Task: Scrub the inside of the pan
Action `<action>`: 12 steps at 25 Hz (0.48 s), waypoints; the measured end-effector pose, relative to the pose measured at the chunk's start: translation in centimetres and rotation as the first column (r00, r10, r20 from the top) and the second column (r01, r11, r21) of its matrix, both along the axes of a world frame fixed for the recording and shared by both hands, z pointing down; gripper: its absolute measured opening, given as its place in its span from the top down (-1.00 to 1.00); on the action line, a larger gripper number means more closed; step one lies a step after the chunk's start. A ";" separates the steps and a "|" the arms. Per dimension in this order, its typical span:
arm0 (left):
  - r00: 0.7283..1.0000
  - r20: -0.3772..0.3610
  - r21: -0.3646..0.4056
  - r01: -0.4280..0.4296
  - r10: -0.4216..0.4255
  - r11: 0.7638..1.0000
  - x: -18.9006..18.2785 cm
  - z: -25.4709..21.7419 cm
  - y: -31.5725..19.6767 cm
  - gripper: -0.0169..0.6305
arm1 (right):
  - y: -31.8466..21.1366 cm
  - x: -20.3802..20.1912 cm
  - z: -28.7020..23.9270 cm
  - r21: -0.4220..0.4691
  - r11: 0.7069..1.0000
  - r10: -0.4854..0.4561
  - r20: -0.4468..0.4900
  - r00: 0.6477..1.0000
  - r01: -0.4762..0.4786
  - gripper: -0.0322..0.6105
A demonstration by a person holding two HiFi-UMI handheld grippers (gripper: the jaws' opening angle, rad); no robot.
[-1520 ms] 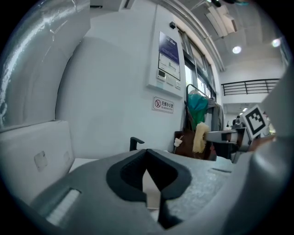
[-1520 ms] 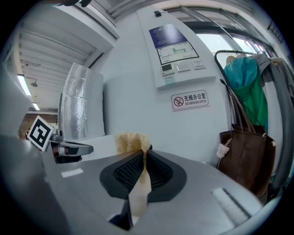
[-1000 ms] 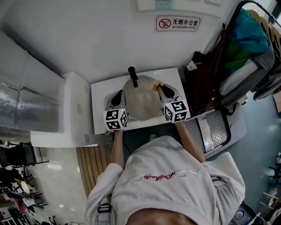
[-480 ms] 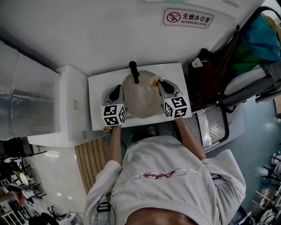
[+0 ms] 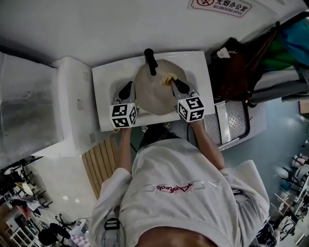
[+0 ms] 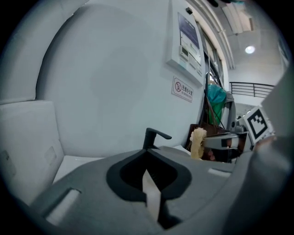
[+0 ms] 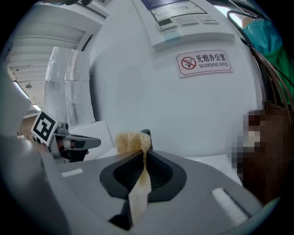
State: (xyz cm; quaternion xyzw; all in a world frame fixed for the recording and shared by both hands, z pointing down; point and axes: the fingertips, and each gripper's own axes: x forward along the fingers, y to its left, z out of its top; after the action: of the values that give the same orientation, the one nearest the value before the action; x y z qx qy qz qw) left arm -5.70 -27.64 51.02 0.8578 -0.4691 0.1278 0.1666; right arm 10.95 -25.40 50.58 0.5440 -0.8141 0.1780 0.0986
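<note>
The pan (image 5: 150,94), round and pale inside, sits on a white table (image 5: 107,77), its black handle (image 5: 150,61) pointing toward the wall. My right gripper (image 5: 171,82) is shut on a yellow fibrous scrubber (image 5: 168,79) (image 7: 132,141) that hangs over the pan's right inner edge. My left gripper (image 5: 128,88) is shut with nothing in it, beside the pan's left rim. In the left gripper view the handle (image 6: 153,137) rises beyond the jaws and the scrubber (image 6: 198,142) shows to the right. The pan's bowl is hidden in both gripper views.
A white cabinet (image 5: 71,99) adjoins the table's left side. Dark bags (image 5: 236,62) hang to the right, above a metal tread plate (image 5: 232,126). A no-smoking sign (image 5: 220,6) is on the wall behind. Wooden slats (image 5: 99,166) lie on the floor at my left.
Both grippers have sunk toward the table and pan. The scrubber has gone from beyond the pan's right rim to over its inner edge. Both stay shut.
</note>
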 end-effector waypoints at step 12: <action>1.000 0.021 -0.169 0.019 -0.016 0.985 -2.8 7.9 1.9 0.95 | 0.6 -2.6 5.4 -0.121 0.993 -0.014 -0.001 1.000 0.014 0.82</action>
State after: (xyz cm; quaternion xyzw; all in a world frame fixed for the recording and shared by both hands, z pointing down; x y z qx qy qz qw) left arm -8.53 -25.70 58.90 0.8352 -0.4656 0.1739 0.2353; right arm 8.36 -24.78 56.02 0.5315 -0.8054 0.2257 0.1334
